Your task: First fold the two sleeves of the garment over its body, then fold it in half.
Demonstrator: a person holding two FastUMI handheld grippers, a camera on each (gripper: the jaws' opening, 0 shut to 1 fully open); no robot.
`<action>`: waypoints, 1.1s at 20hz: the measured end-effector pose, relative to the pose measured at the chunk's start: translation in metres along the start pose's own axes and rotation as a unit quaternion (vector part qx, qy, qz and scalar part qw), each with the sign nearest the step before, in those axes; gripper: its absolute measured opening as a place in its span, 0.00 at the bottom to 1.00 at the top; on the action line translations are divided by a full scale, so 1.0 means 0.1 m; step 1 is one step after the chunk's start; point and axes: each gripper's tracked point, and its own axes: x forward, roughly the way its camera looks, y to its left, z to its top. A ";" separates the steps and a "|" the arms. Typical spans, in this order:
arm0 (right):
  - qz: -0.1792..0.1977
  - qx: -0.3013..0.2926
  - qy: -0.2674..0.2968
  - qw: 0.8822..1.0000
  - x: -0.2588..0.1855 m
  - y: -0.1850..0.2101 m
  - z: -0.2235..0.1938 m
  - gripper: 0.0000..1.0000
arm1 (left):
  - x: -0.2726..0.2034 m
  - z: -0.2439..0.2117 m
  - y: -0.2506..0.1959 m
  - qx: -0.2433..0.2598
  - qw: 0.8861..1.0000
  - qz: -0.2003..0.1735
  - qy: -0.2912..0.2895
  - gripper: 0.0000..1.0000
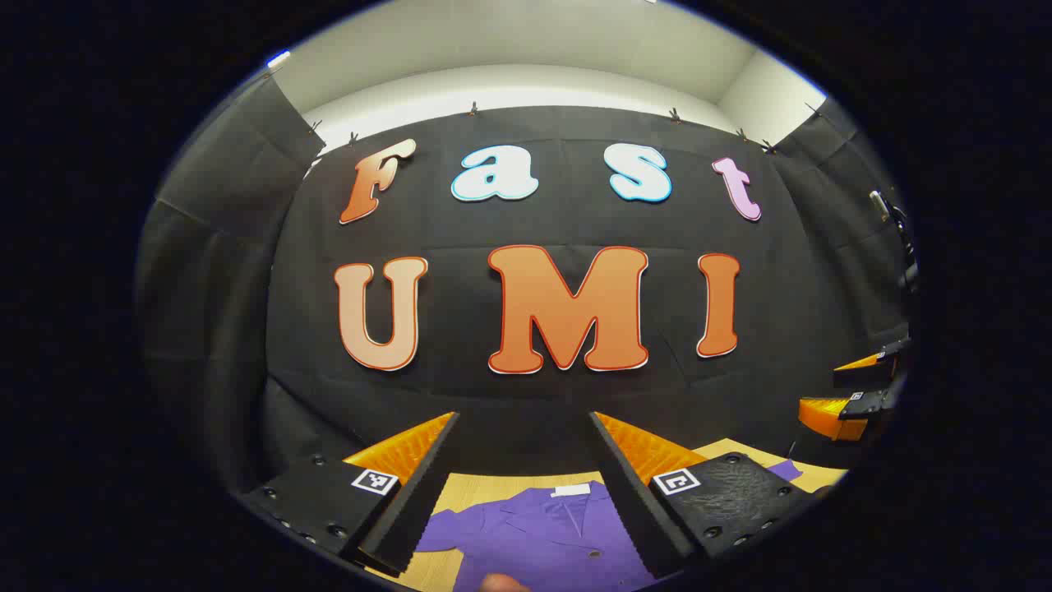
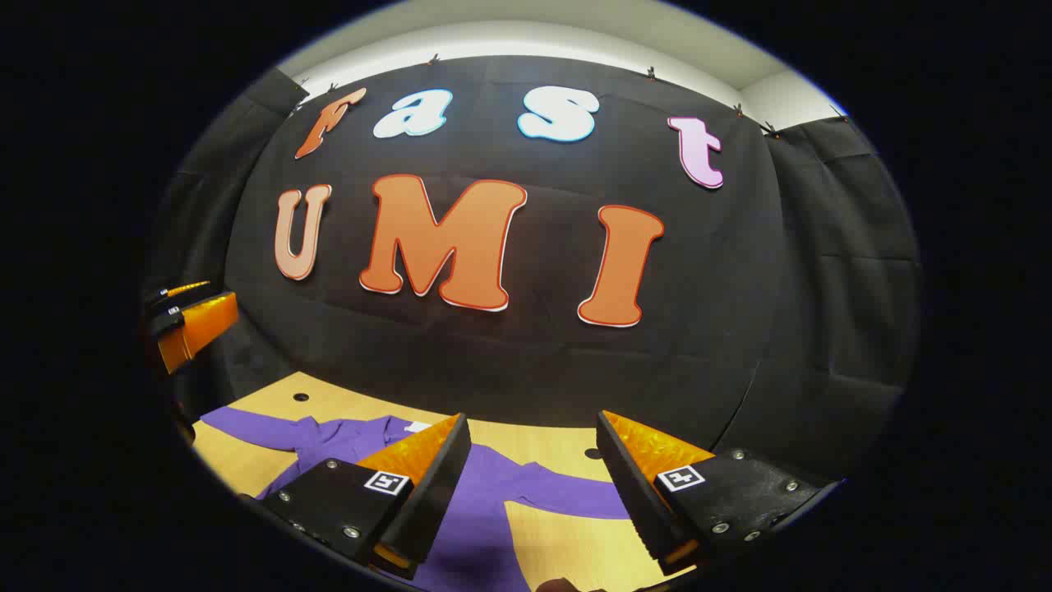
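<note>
A purple garment (image 1: pixel 542 534) with a collar and a white neck label lies flat on the wooden table (image 1: pixel 485 492), below my left gripper (image 1: pixel 523 427). That gripper stands open, held above the collar with nothing between its fingers. In the right gripper view the same garment (image 2: pixel 485 510) spreads over the table (image 2: pixel 567 543), one sleeve (image 2: pixel 246 429) reaching left and the other sleeve (image 2: pixel 575 493) reaching right. My right gripper (image 2: pixel 534 429) hangs open above it, over the right shoulder area. The other gripper (image 2: pixel 193 316) shows at the left edge, and in the left gripper view the right gripper (image 1: pixel 855 395) shows at the right edge.
The black cloth wall closes in the table at the back and on both sides. Small round holes (image 2: pixel 301 397) dot the tabletop near the far edge. A sleeve tip (image 1: pixel 785 470) lies by the table's right side.
</note>
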 end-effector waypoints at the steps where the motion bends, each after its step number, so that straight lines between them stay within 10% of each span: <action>1: 0.000 -0.001 0.001 1.000 0.02 -0.02 -0.01 0.94 | 0.02 -0.01 -0.02 0.000 1.000 0.001 0.002 0.96; 12: 0.020 0.015 0.004 1.000 0.16 0.07 -0.11 0.94 | 0.12 -0.11 -0.13 0.018 1.000 0.010 0.009 0.96; 22: -0.050 0.009 0.063 0.997 0.47 -0.61 -0.67 0.94 | 0.09 -0.05 -0.14 0.035 0.999 0.033 0.000 0.96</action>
